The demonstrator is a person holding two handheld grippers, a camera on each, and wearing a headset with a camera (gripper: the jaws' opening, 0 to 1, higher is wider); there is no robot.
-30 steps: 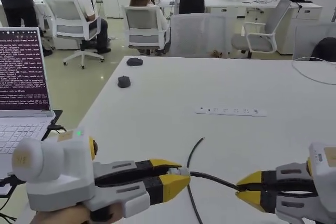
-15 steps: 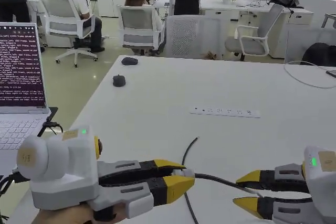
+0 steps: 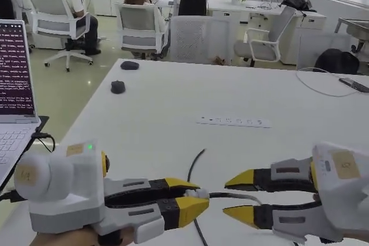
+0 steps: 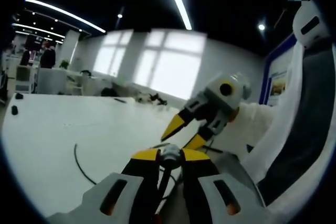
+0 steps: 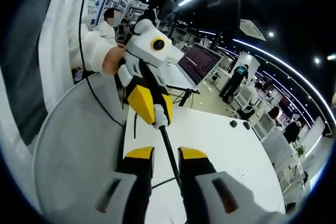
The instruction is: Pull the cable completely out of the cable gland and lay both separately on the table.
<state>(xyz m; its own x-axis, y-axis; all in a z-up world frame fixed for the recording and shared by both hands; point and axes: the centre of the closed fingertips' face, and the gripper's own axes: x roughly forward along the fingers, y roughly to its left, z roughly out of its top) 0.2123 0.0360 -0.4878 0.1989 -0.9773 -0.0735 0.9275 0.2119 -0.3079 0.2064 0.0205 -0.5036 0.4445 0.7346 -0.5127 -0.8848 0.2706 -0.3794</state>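
A small pale cable gland (image 3: 201, 191) sits pinched in my left gripper (image 3: 199, 196), which is shut on it low over the white table (image 3: 161, 125). A black cable (image 3: 233, 196) leaves the gland to the right and passes between the spread jaws of my right gripper (image 3: 225, 199), which is open and not touching it. More cable (image 3: 193, 165) curves across the table below. In the left gripper view the gland (image 4: 171, 150) shows at my left gripper's (image 4: 170, 157) yellow tips. In the right gripper view the cable (image 5: 169, 153) runs up between my right gripper's (image 5: 165, 155) jaws to the gland (image 5: 159, 123).
A laptop (image 3: 11, 84) stands at the table's left edge. A white power strip (image 3: 233, 121) lies mid-table, with two dark mice (image 3: 117, 87) further back left. A phone (image 3: 354, 84) and a thin wire lie far right. Office chairs and people are behind the table.
My right gripper, shut on the cable a second ago, has opened wide and moved left toward the gland. The left gripper still holds the gland. The head camera has shifted.
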